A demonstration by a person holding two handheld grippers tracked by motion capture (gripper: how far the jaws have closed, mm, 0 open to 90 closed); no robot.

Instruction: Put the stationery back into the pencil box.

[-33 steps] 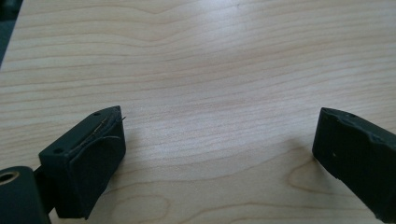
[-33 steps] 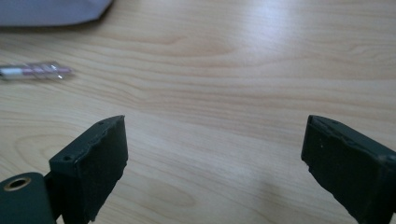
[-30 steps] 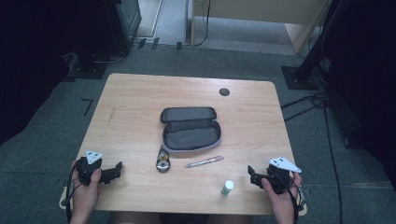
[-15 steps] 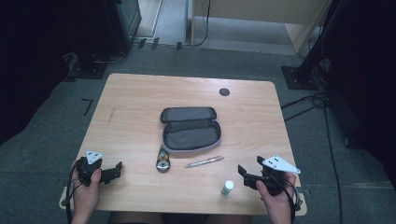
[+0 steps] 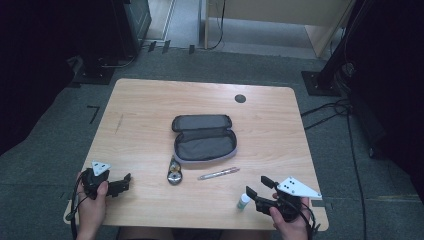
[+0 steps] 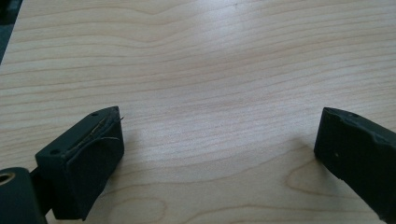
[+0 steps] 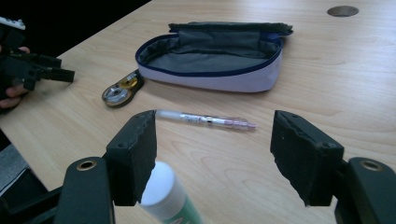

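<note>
An open grey pencil case [image 5: 204,139] lies mid-table [image 5: 145,110], a small round metal gadget [image 5: 174,175] just beside its near-left corner.

High view: dim, soft focus; surroundings of counter [image 5: 150,115] near black. Left gripper view: broad pale glare on wood, soft shadows beside fingers [image 6: 84,158]. Right gripper view: evenly lit; bottle [image 7: 168,196] nearest the lens blurred, pen [image 7: 205,120] beyond it sharp.

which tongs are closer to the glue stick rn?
Right. The right tongs are open just beside the glue stick, at the table's near right edge. The left tongs sit open far off at the near left, past the tape measure.
</note>
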